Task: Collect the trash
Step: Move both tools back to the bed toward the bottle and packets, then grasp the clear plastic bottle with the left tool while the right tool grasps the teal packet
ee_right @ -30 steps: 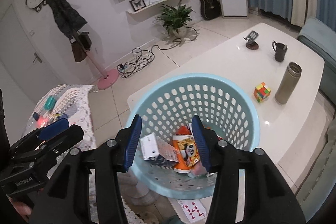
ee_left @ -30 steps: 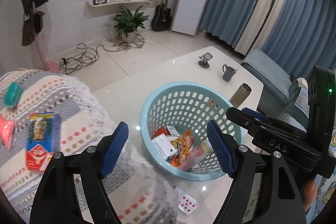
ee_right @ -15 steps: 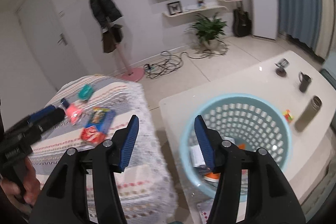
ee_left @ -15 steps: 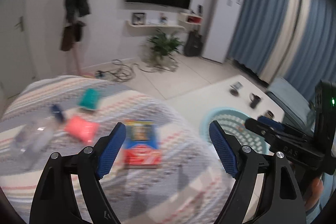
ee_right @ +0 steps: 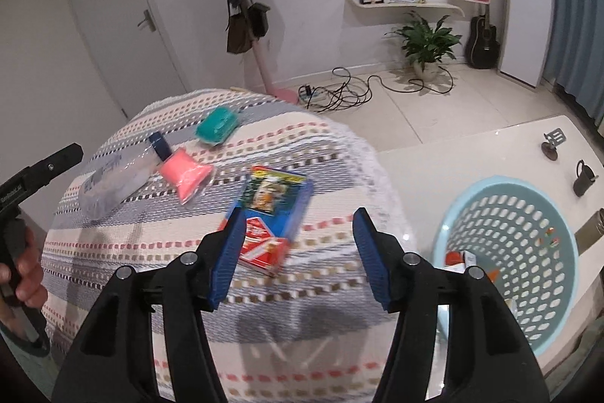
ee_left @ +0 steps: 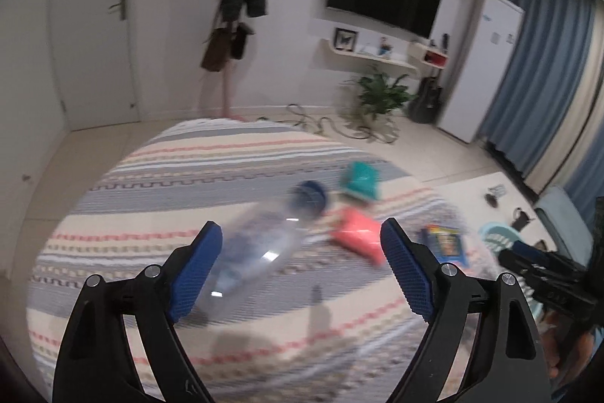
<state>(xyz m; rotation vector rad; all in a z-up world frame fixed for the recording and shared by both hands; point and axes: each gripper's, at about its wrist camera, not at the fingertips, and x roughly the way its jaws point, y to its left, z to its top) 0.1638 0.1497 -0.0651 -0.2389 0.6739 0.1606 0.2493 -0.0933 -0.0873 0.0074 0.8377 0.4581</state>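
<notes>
Left claw (ee_left: pixel 300 274) spread wide, empty, above clear plastic bottle (ee_left: pixel 260 248) lying on its side on striped woven cloth (ee_right: pixel 151 308). Right claw (ee_right: pixel 296 255) also wide apart, empty, over flat glossy blue-red packet (ee_right: pixel 273 214). Pink pouch (ee_right: pixel 185 174) and teal pouch (ee_right: pixel 217 125) near cloth's far edge. Perforated pale-blue basket (ee_right: pixel 566 293) on glossy white worktop (ee_right: pixel 434 161), wrappers inside.

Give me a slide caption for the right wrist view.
Open right gripper above a blue-red box on the striped cloth, blue basket alongside.
</notes>
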